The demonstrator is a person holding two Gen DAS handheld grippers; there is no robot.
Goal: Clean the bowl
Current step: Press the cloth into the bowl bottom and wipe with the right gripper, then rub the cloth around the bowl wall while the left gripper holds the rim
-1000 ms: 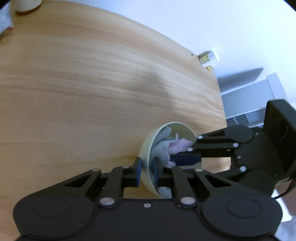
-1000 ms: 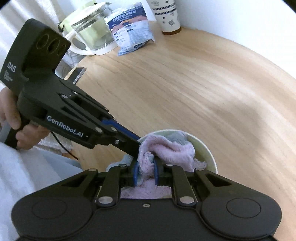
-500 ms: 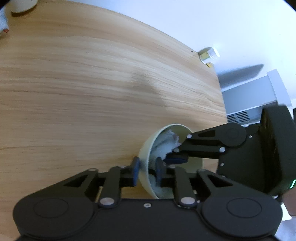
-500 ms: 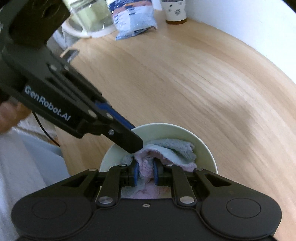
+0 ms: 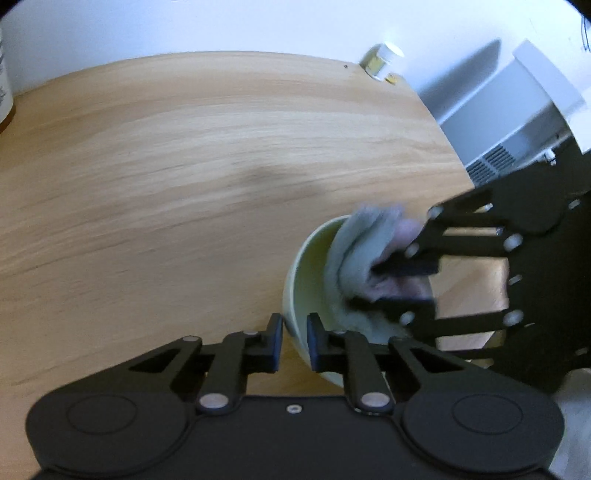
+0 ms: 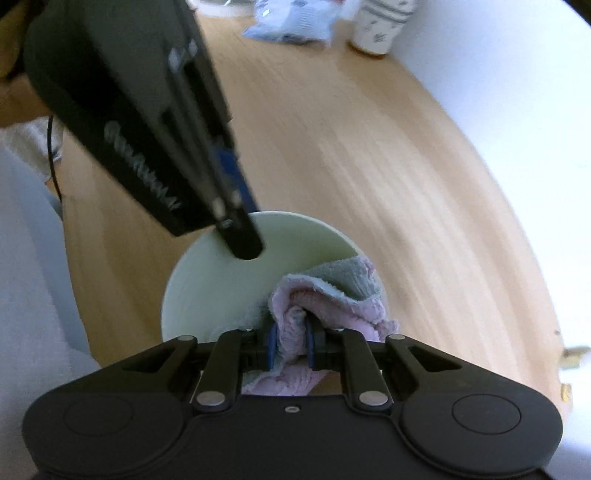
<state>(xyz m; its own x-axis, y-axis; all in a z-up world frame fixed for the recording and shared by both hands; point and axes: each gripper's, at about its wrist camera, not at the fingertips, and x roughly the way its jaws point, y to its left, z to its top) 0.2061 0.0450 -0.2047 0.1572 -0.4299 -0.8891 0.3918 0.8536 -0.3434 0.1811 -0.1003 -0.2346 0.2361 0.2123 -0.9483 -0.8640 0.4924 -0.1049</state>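
Note:
A pale green bowl (image 5: 303, 266) is held tilted above the wooden table; it also shows in the right wrist view (image 6: 221, 280). My left gripper (image 5: 294, 341) is shut on the bowl's rim, one finger inside and one outside; it shows in the right wrist view (image 6: 240, 240) too. My right gripper (image 6: 290, 341) is shut on a pink and grey-green cloth (image 6: 332, 295) and presses it against the bowl's inner wall at the right. In the left wrist view the cloth (image 5: 365, 254) bulges over the rim with the right gripper (image 5: 402, 284) on it.
The wooden table (image 5: 184, 184) spreads out behind the bowl. A white patterned cup (image 6: 380, 26) and a blue-white packet (image 6: 291, 26) stand at the far edge by the wall. A small white-capped jar (image 5: 382, 61) sits at the table corner. A white radiator (image 5: 517, 122) is beyond it.
The cloth has swept from the bowl's middle to its right wall and partly over the rim. The bowl has turned so that more of its bare inside faces the right wrist camera.

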